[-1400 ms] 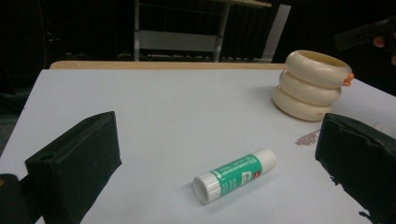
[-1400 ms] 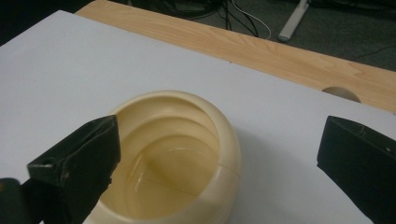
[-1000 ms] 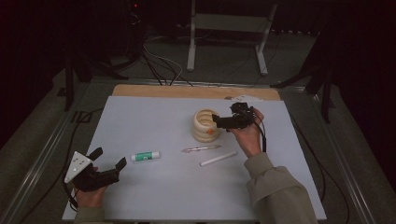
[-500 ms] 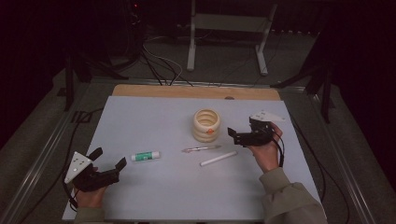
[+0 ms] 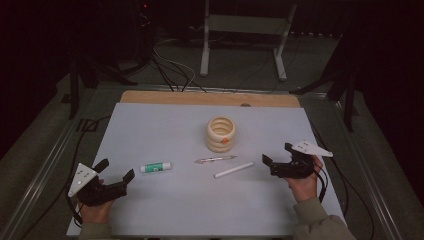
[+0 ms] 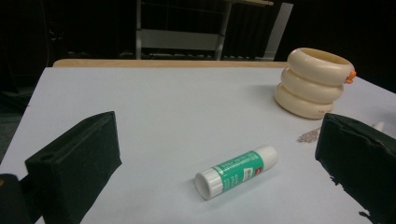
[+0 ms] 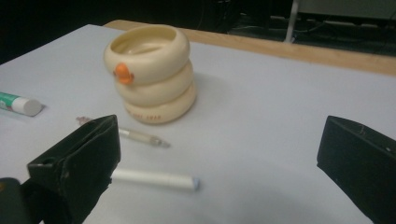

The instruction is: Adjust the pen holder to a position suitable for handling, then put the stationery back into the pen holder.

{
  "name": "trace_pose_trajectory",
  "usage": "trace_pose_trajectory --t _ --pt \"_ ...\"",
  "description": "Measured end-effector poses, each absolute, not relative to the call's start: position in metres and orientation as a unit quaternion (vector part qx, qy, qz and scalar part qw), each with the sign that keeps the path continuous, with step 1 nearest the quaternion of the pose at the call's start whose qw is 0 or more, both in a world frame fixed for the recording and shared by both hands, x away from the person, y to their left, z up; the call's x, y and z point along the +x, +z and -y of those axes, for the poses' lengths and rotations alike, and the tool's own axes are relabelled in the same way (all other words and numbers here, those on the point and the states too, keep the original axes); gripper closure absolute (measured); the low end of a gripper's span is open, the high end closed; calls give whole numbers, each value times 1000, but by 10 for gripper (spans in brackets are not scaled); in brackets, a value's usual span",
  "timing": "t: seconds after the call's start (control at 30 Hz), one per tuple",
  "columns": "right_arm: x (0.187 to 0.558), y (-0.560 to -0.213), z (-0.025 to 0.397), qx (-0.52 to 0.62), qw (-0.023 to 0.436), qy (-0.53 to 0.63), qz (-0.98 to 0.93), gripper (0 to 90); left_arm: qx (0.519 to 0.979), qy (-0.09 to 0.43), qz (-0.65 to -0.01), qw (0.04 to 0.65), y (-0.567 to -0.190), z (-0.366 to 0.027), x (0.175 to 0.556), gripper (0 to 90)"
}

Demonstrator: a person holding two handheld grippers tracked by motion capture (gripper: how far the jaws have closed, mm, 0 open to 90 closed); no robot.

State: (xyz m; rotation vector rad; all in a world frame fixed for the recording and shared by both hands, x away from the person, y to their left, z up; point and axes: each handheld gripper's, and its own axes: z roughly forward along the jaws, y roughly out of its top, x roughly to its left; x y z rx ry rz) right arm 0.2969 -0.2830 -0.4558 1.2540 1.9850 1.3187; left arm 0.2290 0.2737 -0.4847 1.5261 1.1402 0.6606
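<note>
A cream holder [image 5: 221,134] made of stacked rings with an orange dot stands upright mid-table; it appears again as the holder [image 7: 152,72] and the holder [image 6: 315,81]. Nearer lie a clear pen [image 5: 215,160], a white stick [image 5: 233,170] and a green-and-white glue stick [image 5: 155,167]. My left gripper [image 5: 116,170] rests open at the front left, with the glue stick [image 6: 236,171] lying ahead between its jaws, untouched. My right gripper [image 5: 277,155] is open at the right, apart from the holder. The clear pen [image 7: 140,136] and white stick [image 7: 154,178] lie ahead of its left jaw.
A white mat [image 5: 165,125] covers the table, with a wooden strip [image 5: 210,98] along the far edge. Beyond the table stands a metal frame [image 5: 245,30] on a dark floor with cables [image 5: 170,70]. A metal rail [image 5: 45,165] runs along the left side.
My right gripper has drawn back from the holder toward the right and nearer the front edge, with nothing in it. The left gripper has stayed put.
</note>
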Motion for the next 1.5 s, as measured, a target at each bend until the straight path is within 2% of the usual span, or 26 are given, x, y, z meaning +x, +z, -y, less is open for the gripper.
trace_pose_trajectory --t 0.23,0.47,0.77,1.0,1.33,1.5 --pt "277 -475 291 461 221 472 -718 0 642 277 -478 531 -484 -273 229 5" --pt "264 -473 300 460 220 484 -711 0 646 277 -477 528 -484 -272 230 5" --pt "270 -480 304 469 218 486 -704 0 657 277 -474 517 -485 -268 232 5" --pt "272 -483 303 476 222 480 -703 0 662 255 -474 522 -484 -267 237 5" --pt "272 -483 304 472 221 483 -703 0 692 231 -441 522 -461 -253 251 4" --pt "273 -484 305 474 216 485 -702 0 721 191 -425 513 -453 -251 271 4"
